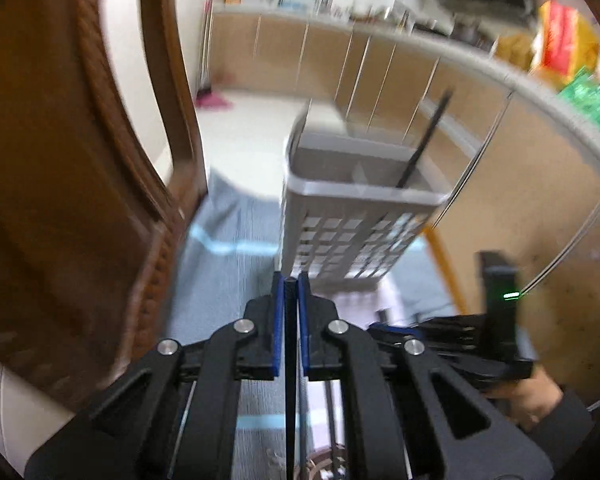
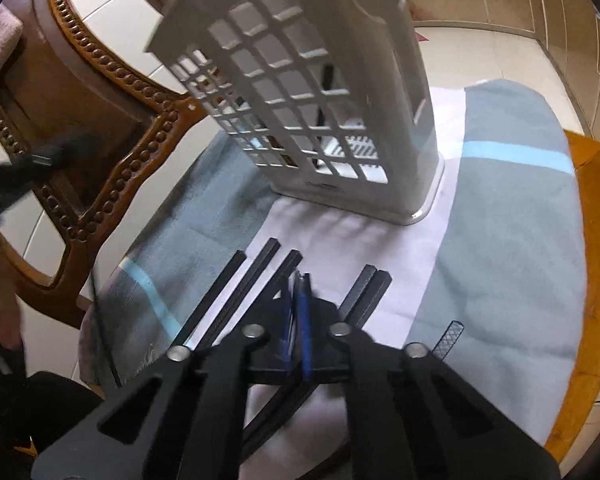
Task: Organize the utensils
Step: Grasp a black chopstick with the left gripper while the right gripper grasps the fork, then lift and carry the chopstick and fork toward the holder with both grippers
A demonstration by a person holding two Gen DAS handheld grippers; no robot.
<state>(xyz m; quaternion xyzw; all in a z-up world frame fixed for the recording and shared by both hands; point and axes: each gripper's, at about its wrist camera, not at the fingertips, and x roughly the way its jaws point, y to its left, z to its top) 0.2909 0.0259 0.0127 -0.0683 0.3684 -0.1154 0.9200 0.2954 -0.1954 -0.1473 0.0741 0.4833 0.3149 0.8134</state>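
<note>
Chopstick [image 1: 290,344] sits pinched in the left gripper [image 1: 290,280], raised toward the holder [image 1: 340,216], probably for dropping in beside another [image 1: 422,140] already standing inside. Right gripper [image 2: 298,280] has pressed together among chopsticks [image 2: 236,300] on the cloth [image 2: 500,240]; whether it holds one is unclear.

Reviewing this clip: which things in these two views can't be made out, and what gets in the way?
- Left wrist view: the items on the counter are smeared by motion blur.
- Left wrist view: the lower end of the chopstick held by the left gripper is cut off by the bottom edge.
- Right wrist view: whether the right gripper pinches a chopstick; its pads are blurred.
- Right wrist view: the holder top is cut off, its contents hidden.
</note>
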